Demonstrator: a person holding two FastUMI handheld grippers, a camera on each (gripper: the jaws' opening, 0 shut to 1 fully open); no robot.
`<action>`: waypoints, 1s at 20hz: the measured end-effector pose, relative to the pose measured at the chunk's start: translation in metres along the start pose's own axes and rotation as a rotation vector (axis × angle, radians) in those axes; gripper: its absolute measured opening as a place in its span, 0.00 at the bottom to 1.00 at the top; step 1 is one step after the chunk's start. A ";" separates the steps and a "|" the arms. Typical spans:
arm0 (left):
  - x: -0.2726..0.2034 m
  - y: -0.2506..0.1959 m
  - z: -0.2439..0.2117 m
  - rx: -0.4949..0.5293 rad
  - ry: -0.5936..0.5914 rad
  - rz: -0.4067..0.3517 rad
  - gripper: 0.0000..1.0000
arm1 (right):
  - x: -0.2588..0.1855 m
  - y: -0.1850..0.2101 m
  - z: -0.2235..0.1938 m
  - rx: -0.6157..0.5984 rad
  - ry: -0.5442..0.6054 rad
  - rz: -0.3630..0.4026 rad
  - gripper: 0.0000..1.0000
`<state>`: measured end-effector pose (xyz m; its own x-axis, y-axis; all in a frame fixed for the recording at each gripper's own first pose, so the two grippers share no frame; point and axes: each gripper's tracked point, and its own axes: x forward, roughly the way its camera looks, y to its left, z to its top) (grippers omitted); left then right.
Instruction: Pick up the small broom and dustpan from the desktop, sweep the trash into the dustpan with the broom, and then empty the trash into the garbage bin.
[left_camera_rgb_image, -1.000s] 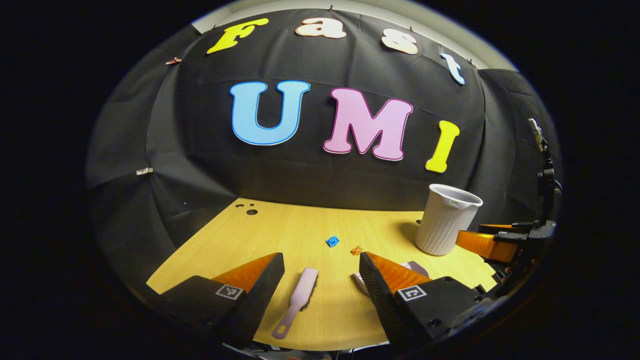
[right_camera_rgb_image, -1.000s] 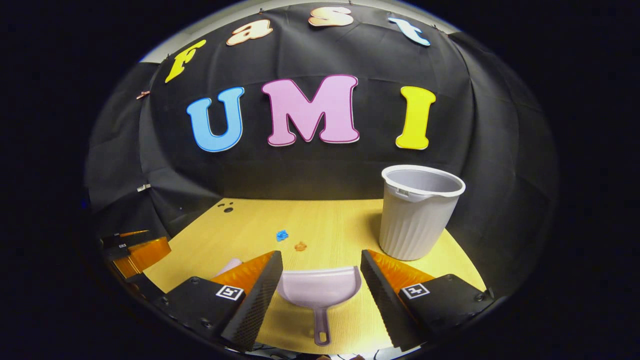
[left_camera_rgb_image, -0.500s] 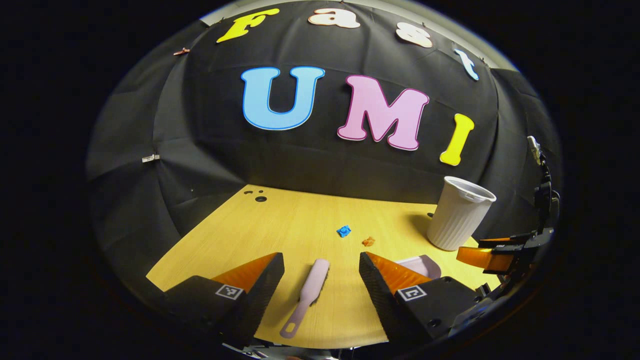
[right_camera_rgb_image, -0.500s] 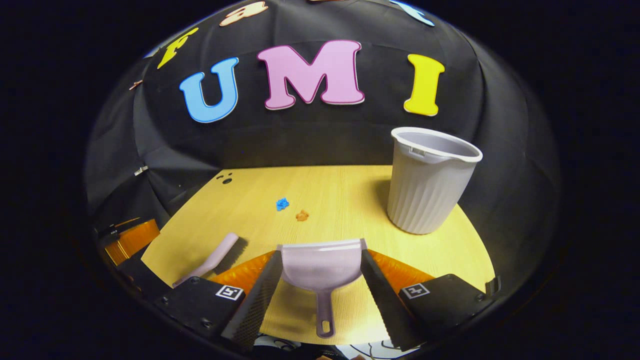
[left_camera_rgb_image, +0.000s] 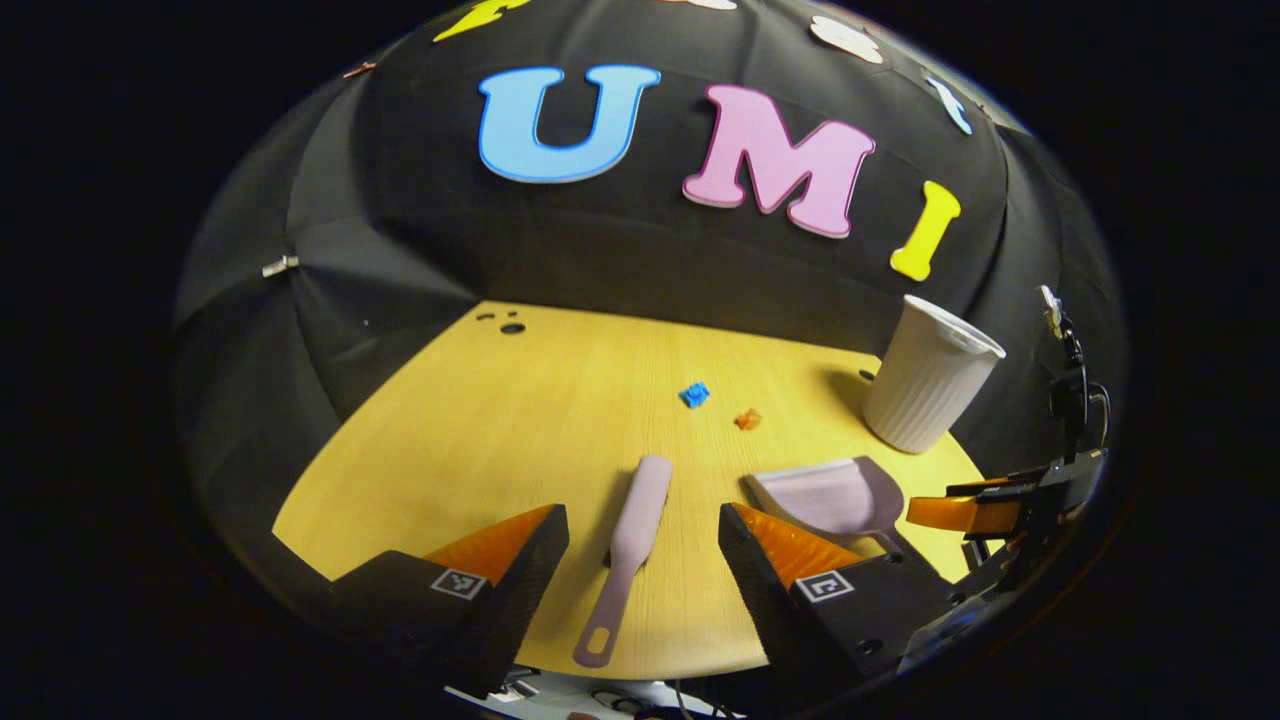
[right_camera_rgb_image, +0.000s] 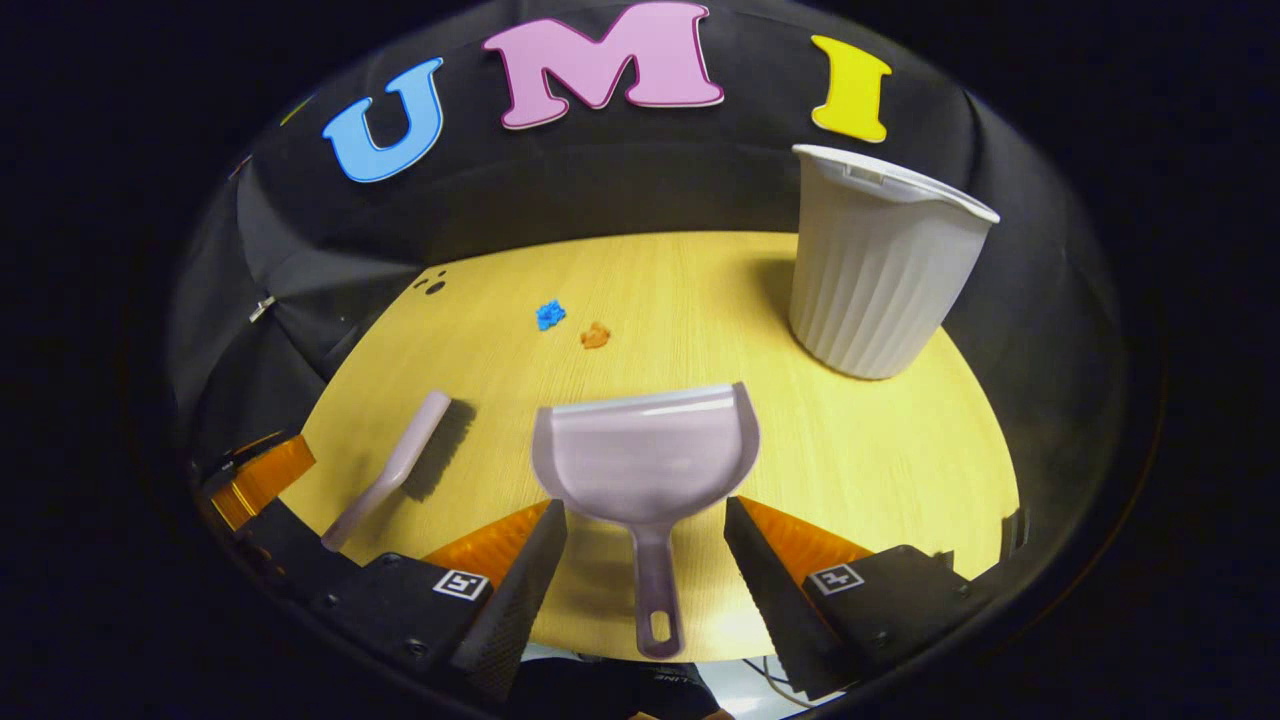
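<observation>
On the desk (right_camera_rgb_image: 850, 440), broom (left_camera_rgb_image: 630, 535) and dustpan (right_camera_rgb_image: 648, 465) lie left of the bin (right_camera_rgb_image: 880, 270), between each gripper's spread fingers.

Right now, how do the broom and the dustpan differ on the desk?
The broom is a narrow stick lying at a slant; the dustpan is a wide scoop with its handle pointing at the desk's near edge. The broom lies left of the dustpan, farther from the bin. Both are pale lilac, flat on the desk and ungrasped.
</observation>
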<state>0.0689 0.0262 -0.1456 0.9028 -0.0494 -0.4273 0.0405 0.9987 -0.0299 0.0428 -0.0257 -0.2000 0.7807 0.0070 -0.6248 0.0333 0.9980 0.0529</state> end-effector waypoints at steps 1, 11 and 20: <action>0.007 0.002 -0.010 0.016 0.033 -0.004 0.96 | 0.005 0.000 -0.006 0.001 0.025 -0.001 1.00; 0.062 0.008 -0.071 0.131 0.330 -0.023 0.96 | 0.049 -0.008 -0.055 0.046 0.259 -0.028 1.00; 0.081 0.020 -0.095 0.170 0.491 0.018 0.96 | 0.078 -0.015 -0.076 0.094 0.381 -0.046 0.92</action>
<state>0.1026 0.0411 -0.2667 0.5984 0.0096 -0.8012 0.1326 0.9850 0.1108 0.0560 -0.0356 -0.3084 0.4898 0.0027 -0.8718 0.1337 0.9879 0.0782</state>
